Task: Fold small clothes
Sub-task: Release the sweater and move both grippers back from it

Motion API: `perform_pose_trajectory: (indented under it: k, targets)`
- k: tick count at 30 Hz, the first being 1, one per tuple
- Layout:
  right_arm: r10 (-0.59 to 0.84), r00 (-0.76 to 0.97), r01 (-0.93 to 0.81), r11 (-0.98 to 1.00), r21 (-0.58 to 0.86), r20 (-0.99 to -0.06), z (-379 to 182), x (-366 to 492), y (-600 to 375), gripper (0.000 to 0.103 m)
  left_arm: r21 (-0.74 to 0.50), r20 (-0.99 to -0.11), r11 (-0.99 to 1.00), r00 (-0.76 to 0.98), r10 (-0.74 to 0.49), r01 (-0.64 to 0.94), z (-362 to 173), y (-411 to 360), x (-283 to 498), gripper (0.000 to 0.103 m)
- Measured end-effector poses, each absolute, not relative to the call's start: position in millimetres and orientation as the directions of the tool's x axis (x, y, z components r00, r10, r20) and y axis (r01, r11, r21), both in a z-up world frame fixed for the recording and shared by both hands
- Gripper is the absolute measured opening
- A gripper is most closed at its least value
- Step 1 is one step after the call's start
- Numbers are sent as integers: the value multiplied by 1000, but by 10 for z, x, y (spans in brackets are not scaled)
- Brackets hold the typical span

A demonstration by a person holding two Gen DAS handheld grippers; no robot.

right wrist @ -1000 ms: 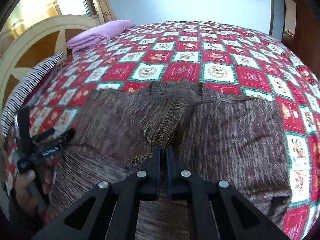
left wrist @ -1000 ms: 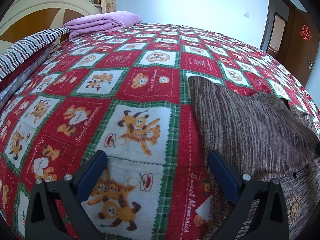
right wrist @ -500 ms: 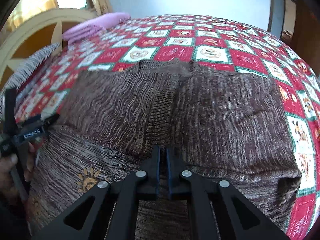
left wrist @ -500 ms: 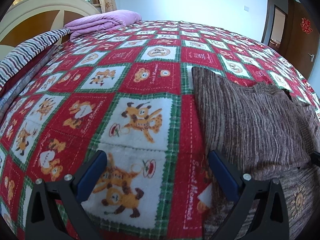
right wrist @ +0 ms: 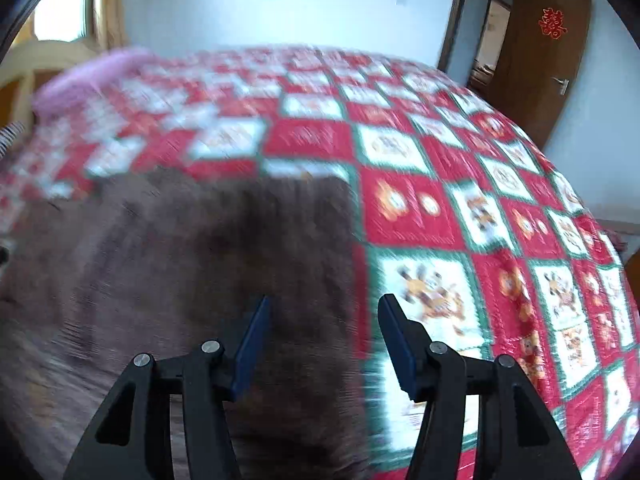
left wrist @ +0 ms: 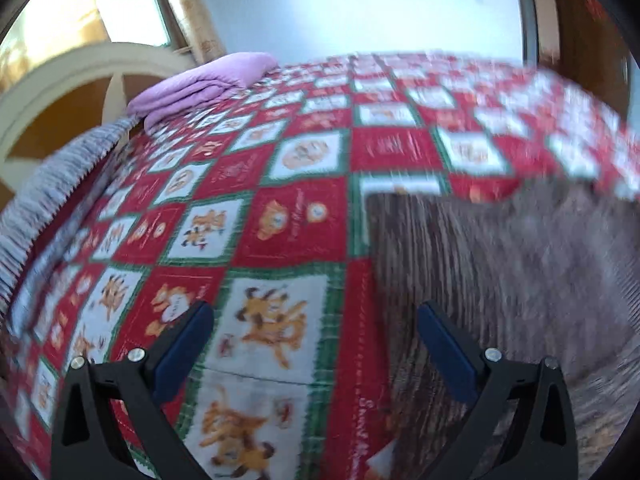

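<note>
Both views blurred with motion; notes as far as I can read them.

My left gripper (left wrist: 314, 320) stands with jaws wide apart, nothing between the pads. Under it lies the red, white and green checked bedspread (left wrist: 296, 216) with cartoon-animal squares. The brown knit garment (left wrist: 492, 264) lies flat on the bedspread to the right of this gripper; its left edge runs just inside the right finger.

My right gripper (right wrist: 322, 316) has jaws parted, having just been opening. No cloth is caught between them. I see it above the garment's (right wrist: 192, 264) right edge: left finger over brown knit, right finger over the bedspread (right wrist: 452, 208).

A folded purple blanket (left wrist: 204, 84) sits at the far left corner of the bed, near the cream headboard (left wrist: 76, 76). A striped cloth (left wrist: 52, 184) drapes along the left side. From the right wrist view I see a brown door (right wrist: 544, 60) with a red ornament (right wrist: 553, 23), standing open at the far right
</note>
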State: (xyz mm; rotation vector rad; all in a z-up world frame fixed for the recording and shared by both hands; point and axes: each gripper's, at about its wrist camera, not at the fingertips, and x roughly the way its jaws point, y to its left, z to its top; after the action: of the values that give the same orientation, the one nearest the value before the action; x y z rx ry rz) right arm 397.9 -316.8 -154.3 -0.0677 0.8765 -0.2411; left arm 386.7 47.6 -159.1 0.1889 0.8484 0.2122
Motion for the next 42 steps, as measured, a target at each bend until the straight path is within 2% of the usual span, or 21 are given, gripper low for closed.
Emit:
perform_pose_trajectory:
  k: [2,4,8,11,15,18,20,22,29,42]
  targets:
    - [-219,608,218,970,-105,-763,-1618,3943,-3404,57,321,-692,939,647,320,-121,-1736,424,3819,103]
    - [-196,614,227,972,-67,-765,-1624,3886,-3543,57,322,-690,937,645,328,-132,-1737,478,3758,103]
    - [-210,611,213,972,-98,-763,-1636,3902,-3528,57,283,-695,948,650,307,-146,-1752,580,3673,103]
    - [-198,621,240,969,-57,-758,-1574,3851,-3553,57,282,-691,949,655,305,-145,-1743,577,3678,103]
    - [-106,661,172,985,13,-743,-1450,3600,-3399,62,220,-681,964,684,263,-151,-1599,643,3528,103]
    - [-131,635,126,990,-65,-761,-1546,3574,-3298,62,215,-691,969,681,242,-126,-1624,614,3458,103]
    - [-118,623,158,987,-24,-773,-1624,3581,-3475,66,256,-717,962,648,257,-99,-1757,569,3504,103]
    - [-103,627,192,981,26,-772,-1643,3568,-3656,67,232,-729,968,641,241,-101,-1761,623,3530,103]
    - [-158,631,186,981,-49,-759,-1688,3550,-3616,67,182,-744,976,632,217,-120,-1781,690,3491,103]
    - [-143,642,198,980,-18,-753,-1698,3531,-3681,75,151,-753,976,622,216,-156,-1766,783,3378,103]
